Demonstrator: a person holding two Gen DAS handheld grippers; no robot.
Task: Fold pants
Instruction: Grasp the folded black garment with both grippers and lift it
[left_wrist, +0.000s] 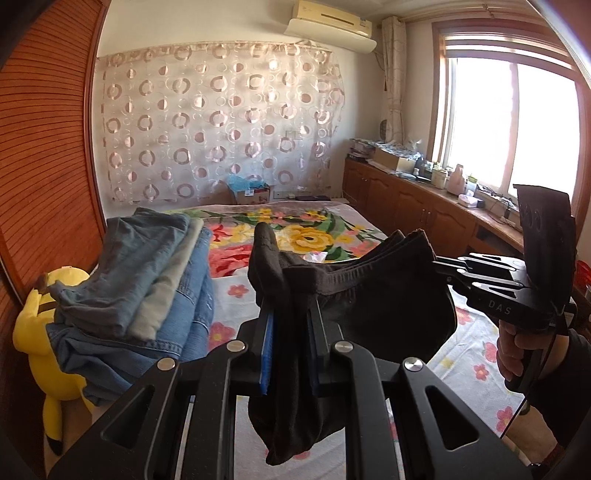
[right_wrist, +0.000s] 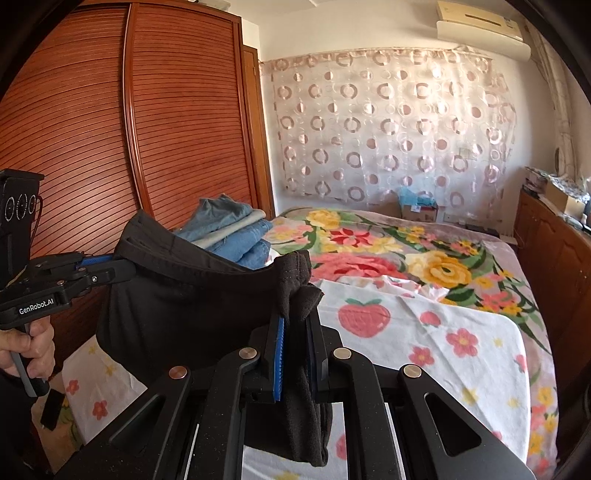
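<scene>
Item: black pants (left_wrist: 388, 295), slung in the air between my two claws, above the near end of the bed (right_wrist: 461, 332)

Left claw (left_wrist: 288, 295): nearly closed, pinching one bunched end of the waistband so the cloth hangs free

Right claw (right_wrist: 295, 317): clamped just as tight on the other end, at 3 o'clock from the left, keeping the band stretched, I judge, for a straight fold

Folded jeans (left_wrist: 147, 273): stacked at 10 o'clock on the bed, likely the finished pile

Yellow plush toy (left_wrist: 37, 332): at 9 o'clock, beside the stack, well apart from the pants
</scene>
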